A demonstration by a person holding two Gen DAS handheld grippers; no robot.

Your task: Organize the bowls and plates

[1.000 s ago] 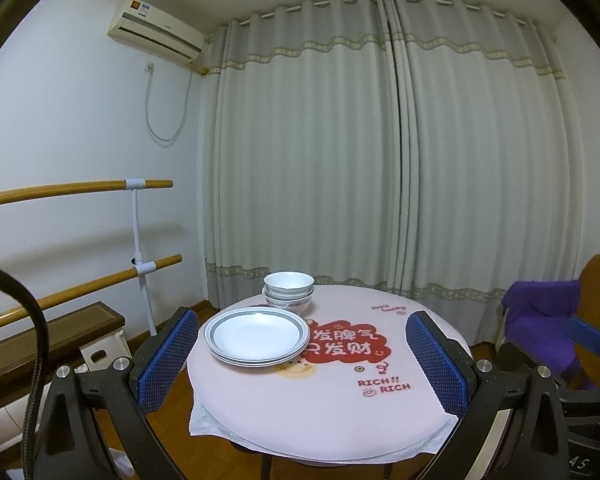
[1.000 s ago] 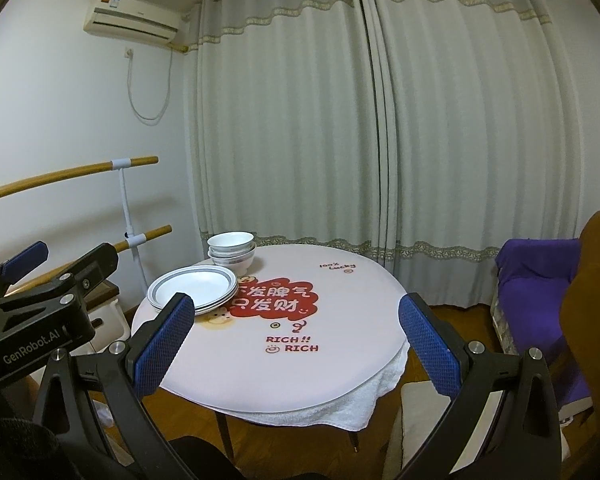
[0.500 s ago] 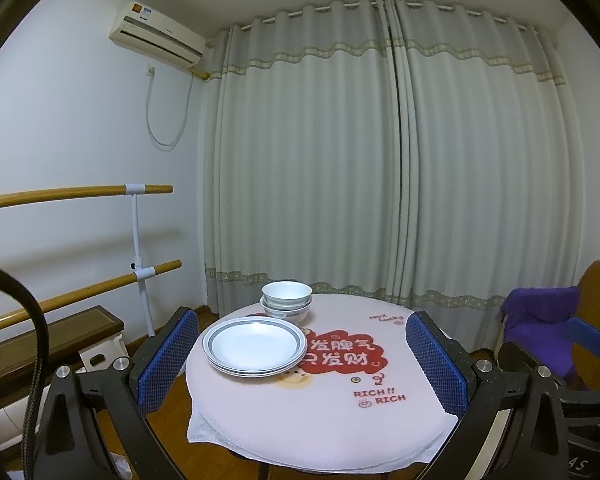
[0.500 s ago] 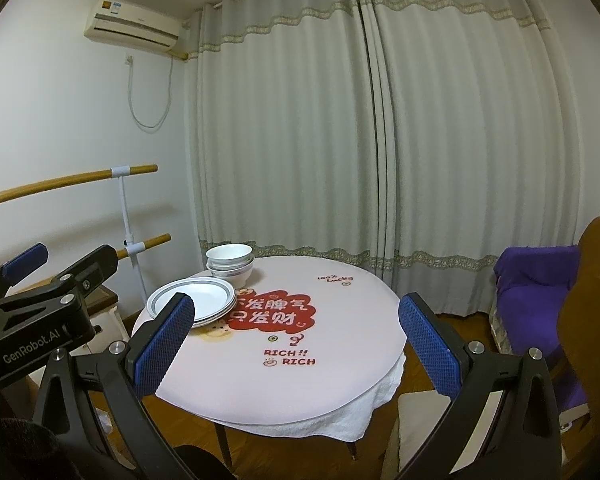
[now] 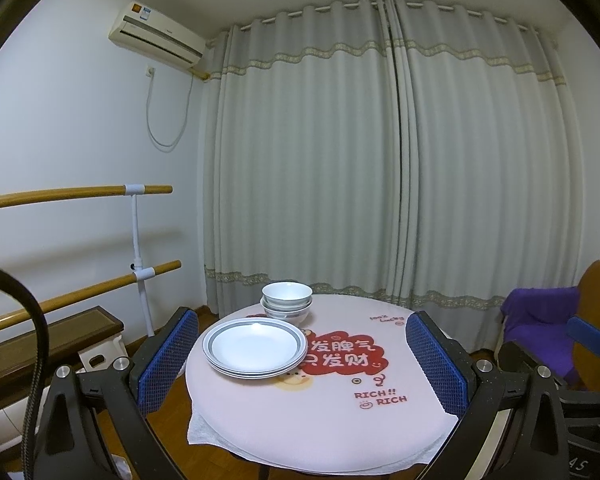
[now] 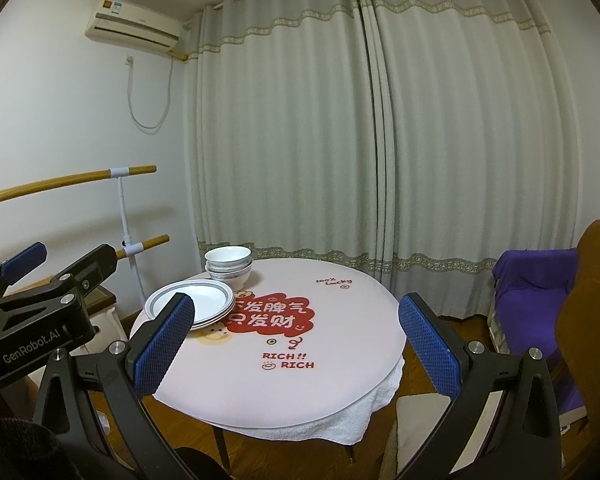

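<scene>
Left gripper (image 5: 300,360): spread wide, holding nothing. Right gripper (image 6: 296,354): likewise apart, unloaded. Stacked grey-rimmed plates (image 5: 255,347) on round table (image 5: 324,424), left side; nested white bowls (image 5: 286,302) just behind.

The counter (image 5: 324,420) is round and covered with a pale pink cloth, with a white cloth (image 6: 364,412) hanging out under its edge. In the middle of the pink cloth is a red printed patch (image 5: 344,354) with characters, and below it the words "RICH!! RICH". On the left side lies a stack of plates (image 5: 255,347) with grey rims. Just behind it stands a stack of white bowls (image 5: 287,302), close to the far edge.
</scene>
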